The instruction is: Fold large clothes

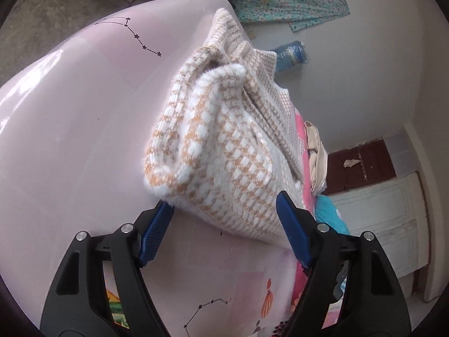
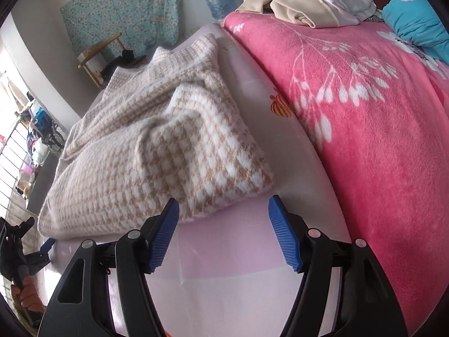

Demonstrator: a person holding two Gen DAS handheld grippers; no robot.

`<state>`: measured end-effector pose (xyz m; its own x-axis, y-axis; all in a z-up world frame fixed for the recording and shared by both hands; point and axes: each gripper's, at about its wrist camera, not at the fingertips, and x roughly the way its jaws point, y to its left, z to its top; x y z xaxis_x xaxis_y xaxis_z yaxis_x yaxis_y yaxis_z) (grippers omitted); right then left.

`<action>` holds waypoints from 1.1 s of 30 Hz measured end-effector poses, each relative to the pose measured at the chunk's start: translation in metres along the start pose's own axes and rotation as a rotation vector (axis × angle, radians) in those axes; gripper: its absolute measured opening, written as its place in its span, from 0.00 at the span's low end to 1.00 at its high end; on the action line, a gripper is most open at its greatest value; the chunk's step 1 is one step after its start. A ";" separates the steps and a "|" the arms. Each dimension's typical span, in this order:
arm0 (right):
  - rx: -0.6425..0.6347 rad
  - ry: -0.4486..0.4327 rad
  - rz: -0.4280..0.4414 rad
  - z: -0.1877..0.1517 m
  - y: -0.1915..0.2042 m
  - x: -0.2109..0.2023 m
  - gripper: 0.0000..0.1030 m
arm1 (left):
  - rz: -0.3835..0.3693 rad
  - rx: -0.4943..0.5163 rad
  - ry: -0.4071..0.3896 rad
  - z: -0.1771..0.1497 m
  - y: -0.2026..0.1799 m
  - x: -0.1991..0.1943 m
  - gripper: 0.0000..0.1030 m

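- you are working over a glossy pale pink sheet printed with small black star lines (image 1: 84,106), and it is lying bare and wide on the left of the left wrist view, running to a rounded far edge with grey floor beyond.
- in the right wrist view a strip of that pink sheet (image 2: 224,252) is showing bare under and ahead of your right gripper (image 2: 223,207); on its right side a fluffy hot-pink blanket with white leaf sprays (image 2: 378,146) is bordering the strip.
- at the blanket's far end a heap of cream and white clothes (image 2: 306,8) and a turquoise bundle (image 2: 415,25) are sitting well apart from your tools.
- the fuzzy white-and-tan houndstooth knit garment (image 1: 224,151) is lying folded on the pink sheet, its near corner reaching down between the blue ribbed pads of your left gripper (image 1: 224,213).
- your left gripper's jaws are standing wide apart; the right pad (image 1: 291,224) is lying just beside the garment's hem, but no pad is pressing on it.
- in the right wrist view the same garment (image 2: 157,151) is lying ahead and to the left, its near edge just beyond the left pad (image 2: 165,230).
- your right gripper's jaws are also standing apart, with only bare sheet between them.
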<state>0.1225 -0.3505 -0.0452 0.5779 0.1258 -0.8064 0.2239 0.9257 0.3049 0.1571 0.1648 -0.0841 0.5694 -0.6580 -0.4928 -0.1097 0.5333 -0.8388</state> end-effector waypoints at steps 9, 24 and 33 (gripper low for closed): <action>-0.088 -0.156 -0.174 0.023 0.037 0.038 0.31 | 0.393 0.297 -0.167 -0.002 -0.046 0.030 0.28; -0.307 -0.353 -0.187 0.012 0.073 -0.105 0.11 | 0.387 0.645 -0.243 -0.064 -0.127 -0.077 0.08; -0.187 0.071 -0.042 -0.054 -0.001 -0.078 0.27 | 0.296 0.140 -0.016 -0.080 0.014 -0.125 0.32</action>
<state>0.0344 -0.3418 -0.0101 0.5125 0.1043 -0.8523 0.0930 0.9800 0.1759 0.0188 0.2119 -0.0524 0.5427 -0.4557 -0.7056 -0.1596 0.7688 -0.6193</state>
